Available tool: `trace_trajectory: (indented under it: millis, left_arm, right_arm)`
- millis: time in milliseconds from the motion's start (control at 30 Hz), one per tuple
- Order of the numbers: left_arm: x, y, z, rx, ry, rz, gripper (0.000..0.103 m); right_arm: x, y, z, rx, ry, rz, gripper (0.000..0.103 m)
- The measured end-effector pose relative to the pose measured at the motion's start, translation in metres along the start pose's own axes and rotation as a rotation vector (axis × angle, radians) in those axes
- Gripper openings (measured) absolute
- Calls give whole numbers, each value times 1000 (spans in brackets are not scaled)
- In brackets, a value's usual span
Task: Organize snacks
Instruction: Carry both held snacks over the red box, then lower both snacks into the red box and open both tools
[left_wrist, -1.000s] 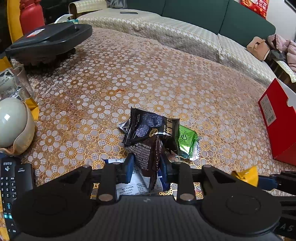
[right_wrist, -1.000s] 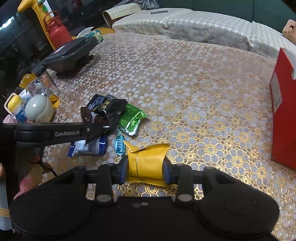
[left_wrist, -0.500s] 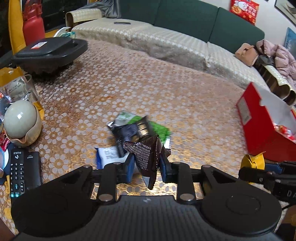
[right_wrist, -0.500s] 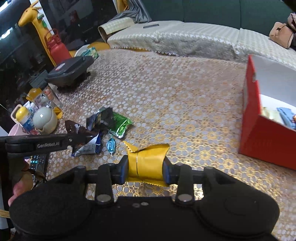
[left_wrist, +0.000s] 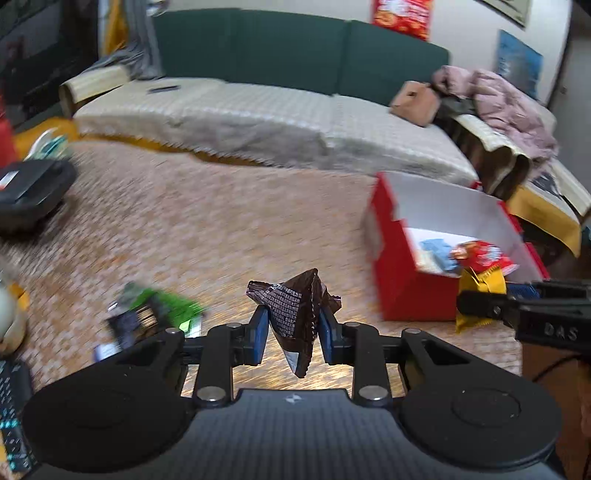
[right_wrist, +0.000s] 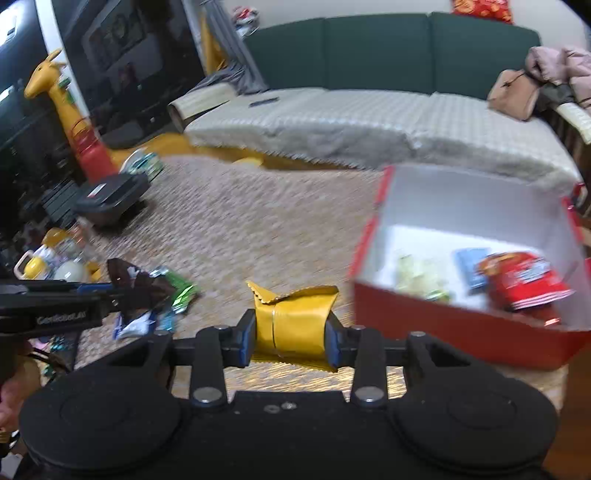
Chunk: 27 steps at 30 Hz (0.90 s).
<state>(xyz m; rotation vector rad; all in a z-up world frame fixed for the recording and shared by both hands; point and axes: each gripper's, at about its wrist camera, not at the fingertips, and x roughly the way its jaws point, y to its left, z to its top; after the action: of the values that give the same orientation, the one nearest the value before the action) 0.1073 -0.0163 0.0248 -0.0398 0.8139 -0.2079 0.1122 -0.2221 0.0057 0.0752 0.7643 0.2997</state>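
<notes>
L gripper (left_wrist: 293, 328): clamped on dark brown snack packet (left_wrist: 295, 314), held above table (left_wrist: 184, 229).
R gripper (right_wrist: 291, 332): clamped on yellow snack packet (right_wrist: 295, 325), near red box (right_wrist: 461, 332).
Red box: open, snacks inside.
Loose snacks (right_wrist: 159, 302): left on table.

Left wrist view: looks forward and down across the patterned table.
Right wrist view: same heading, beside it.
Shared: open red cardboard box (left_wrist: 413, 295) (right_wrist: 454, 332), green sofa (left_wrist: 295, 48) (right_wrist: 376, 51).
</notes>
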Motion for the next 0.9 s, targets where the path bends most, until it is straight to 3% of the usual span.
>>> trace_trajectory:
  millis: [433, 900]
  left_arm:
    - [43, -118, 43, 156, 10, -101, 28]
    - [118, -180, 64, 243, 105, -109, 28]
  right_arm:
    - [-16, -102, 17, 59, -3, -142, 36]
    - [19, -170, 37, 96, 52, -224, 36]
